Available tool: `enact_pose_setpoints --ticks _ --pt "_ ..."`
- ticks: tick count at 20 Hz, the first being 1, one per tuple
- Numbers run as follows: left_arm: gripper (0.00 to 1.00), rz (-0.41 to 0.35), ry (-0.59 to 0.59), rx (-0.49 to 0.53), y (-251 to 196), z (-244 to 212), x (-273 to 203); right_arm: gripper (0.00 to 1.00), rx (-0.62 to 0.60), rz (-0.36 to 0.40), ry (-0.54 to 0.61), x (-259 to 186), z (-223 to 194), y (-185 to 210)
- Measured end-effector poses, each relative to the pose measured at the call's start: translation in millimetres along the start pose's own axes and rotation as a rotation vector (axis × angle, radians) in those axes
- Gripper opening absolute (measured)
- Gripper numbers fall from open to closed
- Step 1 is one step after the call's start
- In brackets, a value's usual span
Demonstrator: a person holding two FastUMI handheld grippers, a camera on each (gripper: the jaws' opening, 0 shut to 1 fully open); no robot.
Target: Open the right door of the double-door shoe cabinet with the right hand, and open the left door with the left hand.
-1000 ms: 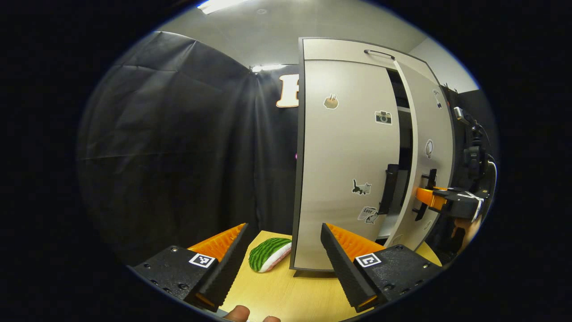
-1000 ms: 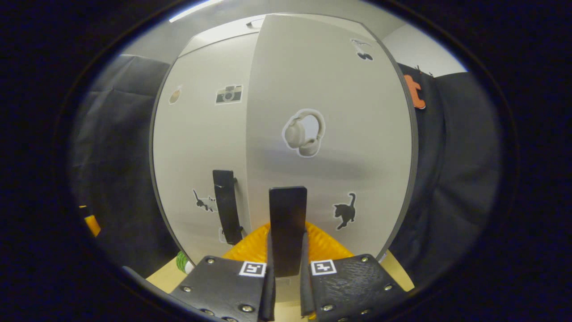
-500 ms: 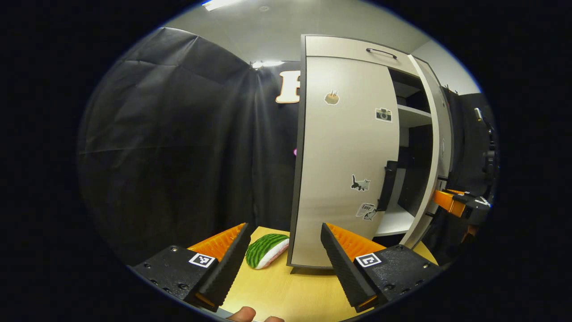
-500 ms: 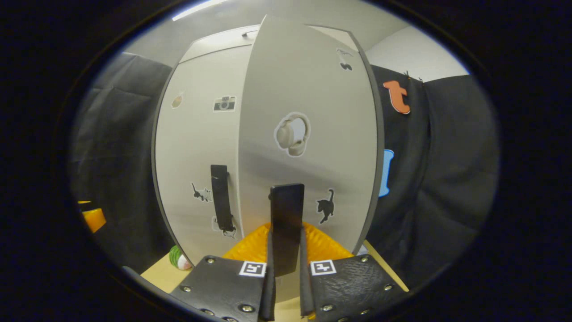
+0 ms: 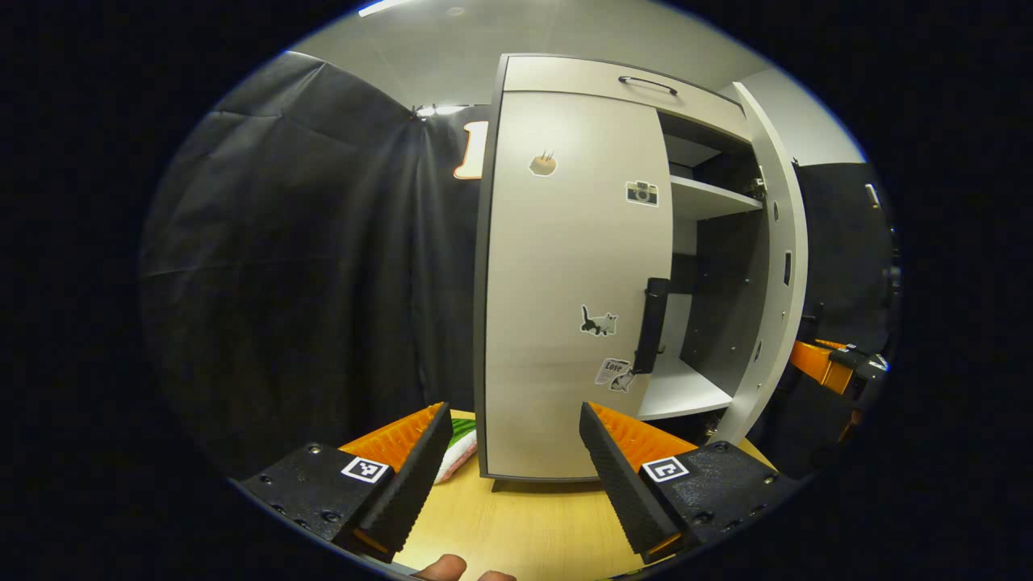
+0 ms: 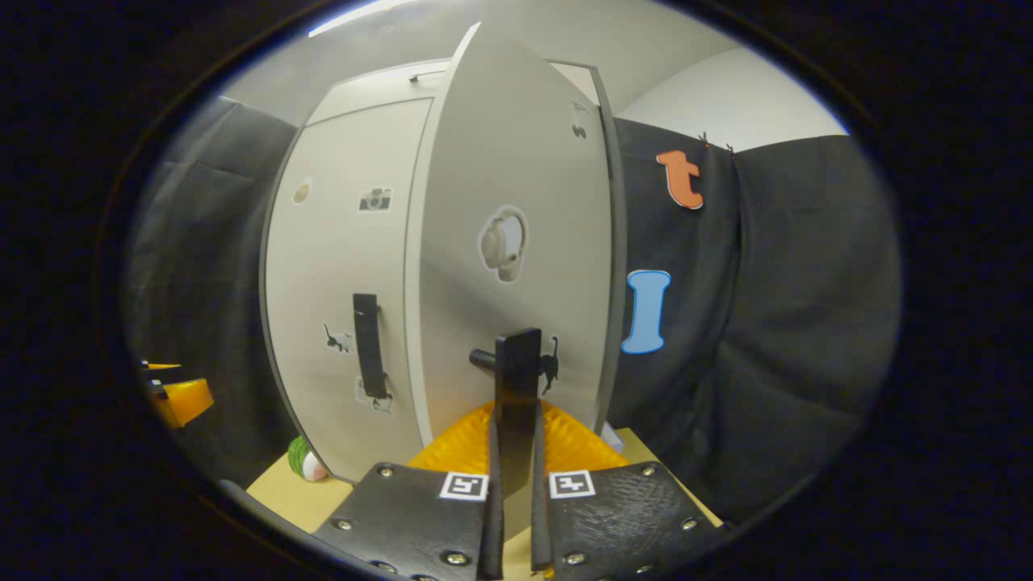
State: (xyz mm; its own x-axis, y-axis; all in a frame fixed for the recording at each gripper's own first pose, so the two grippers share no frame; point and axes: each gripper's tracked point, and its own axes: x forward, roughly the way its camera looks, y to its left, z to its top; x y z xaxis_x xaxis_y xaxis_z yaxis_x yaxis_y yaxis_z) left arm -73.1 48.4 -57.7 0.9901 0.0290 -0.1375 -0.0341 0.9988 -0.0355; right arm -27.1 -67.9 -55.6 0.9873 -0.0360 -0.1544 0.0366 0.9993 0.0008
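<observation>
The pale grey shoe cabinet stands on a wooden table (image 5: 516, 524). Its left door (image 5: 573, 282) is closed, with a black upright handle (image 5: 652, 323) at its inner edge. My left gripper (image 5: 512, 452) is open, short of that door and holding nothing. The right door (image 6: 516, 177) is swung wide open, showing white shelves (image 5: 682, 387) inside. My right gripper (image 6: 514, 420) is shut on the right door's black handle (image 6: 516, 379). In the left gripper view the right gripper (image 5: 831, 363) shows beyond the open door's edge (image 5: 771, 266). The left door's handle (image 6: 367, 347) also shows in the right gripper view.
A watermelon-slice toy (image 5: 456, 456) lies on the table left of the cabinet's foot, partly behind my left finger. A drawer with a black handle (image 5: 648, 83) tops the cabinet. Black cloth hangs on both sides. A person's fingertip (image 5: 444, 567) shows at the bottom edge.
The right door has swung from slightly ajar to wide open, with my right gripper still on its handle. The left gripper has turned a little towards the closed left door.
</observation>
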Motion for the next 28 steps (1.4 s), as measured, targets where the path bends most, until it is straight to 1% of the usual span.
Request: enact_pose_setpoints --ticks 2,6,10,14,16,18,20,22,25,28 --pt "0.98 -0.025 0.011 0.001 -8.9 -3.5 4.1 0.13 0.003 -0.002 0.015 -5.0 1.1 -0.4" --pt "0.99 -0.066 0.026 0.011 -22.0 -8.7 8.3 0.13 -0.024 -0.070 0.003 -13.5 0.1 -14.2" --pt "0.98 -0.082 0.029 0.004 -28.2 -10.3 13.3 0.13 -0.011 -0.132 0.004 -22.8 0.5 -44.7" --pt "0.99 -0.113 0.042 -0.007 -45.1 -13.4 18.5 0.13 -0.006 -0.211 0.019 -30.4 -1.3 -82.8" --pt "0.99 -0.131 0.044 -0.006 -54.3 -15.1 19.4 0.13 0.008 -0.210 0.022 -35.9 -1.2 -91.3" --pt "0.99 -0.145 0.047 -0.005 -63.2 -16.3 20.1 0.04 0.017 -0.217 0.015 -32.4 -1.5 -109.8" --pt "0.99 -0.153 0.048 -0.004 -69.6 -17.8 20.9 0.04 0.058 -0.180 0.015 -31.3 -1.4 -112.0" --pt "0.98 -0.157 0.055 0.001 -74.6 -19.8 21.3 0.04 0.045 -0.177 0.018 -29.9 -3.0 -120.0" --pt "0.98 -0.148 0.047 0.001 -74.9 -17.0 24.2 0.04 0.046 -0.154 0.018 -30.6 -3.0 -121.4" --pt "0.98 -0.132 0.042 0.001 -72.0 -13.8 31.2 0.04 0.031 -0.172 0.020 -35.5 -3.2 -134.7"
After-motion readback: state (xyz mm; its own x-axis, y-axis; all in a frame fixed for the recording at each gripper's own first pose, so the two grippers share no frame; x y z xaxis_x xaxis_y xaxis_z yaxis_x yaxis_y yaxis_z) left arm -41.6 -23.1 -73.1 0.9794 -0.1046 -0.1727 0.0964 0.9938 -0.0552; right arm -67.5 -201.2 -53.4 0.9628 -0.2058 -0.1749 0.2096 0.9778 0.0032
